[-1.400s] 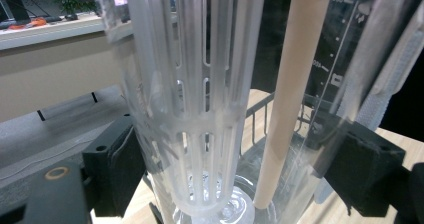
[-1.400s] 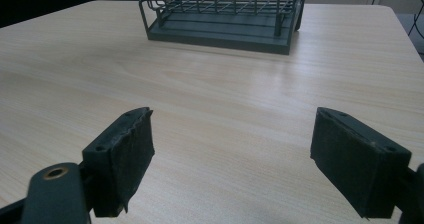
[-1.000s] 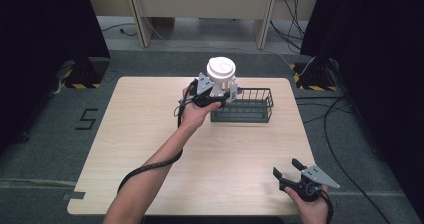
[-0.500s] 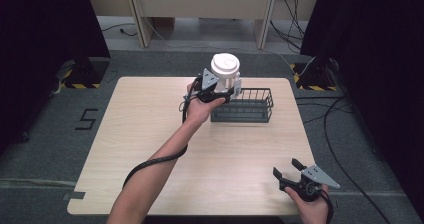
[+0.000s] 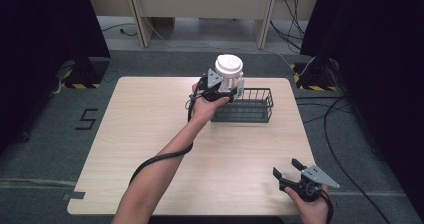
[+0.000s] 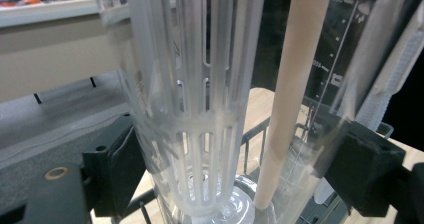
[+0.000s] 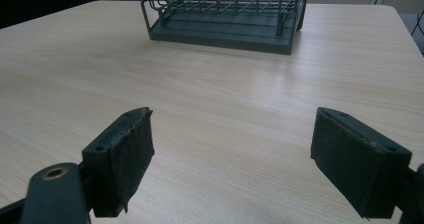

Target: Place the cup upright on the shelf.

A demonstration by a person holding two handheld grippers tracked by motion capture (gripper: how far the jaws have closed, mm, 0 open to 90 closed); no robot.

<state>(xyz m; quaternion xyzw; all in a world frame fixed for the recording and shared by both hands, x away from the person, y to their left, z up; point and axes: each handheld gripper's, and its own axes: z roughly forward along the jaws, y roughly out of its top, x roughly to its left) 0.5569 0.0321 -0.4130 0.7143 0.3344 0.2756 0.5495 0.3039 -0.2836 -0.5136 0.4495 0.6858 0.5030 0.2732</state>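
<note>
— Left gripper (image 5: 220,90): status?
— Clamped on a clear plastic jug (image 5: 229,74) with a white lid, held above the near-left end of the dark wire basket (image 5: 252,111) at the far side of the wooden surface (image 5: 140,129). A slotted white insert (image 6: 200,109) and a beige rod (image 6: 287,94) show inside the jug.
— Right gripper (image 5: 287,171)?
— Jaws spread wide, nothing between them; low over the near-right corner of the surface, well apart from the basket.
</note>
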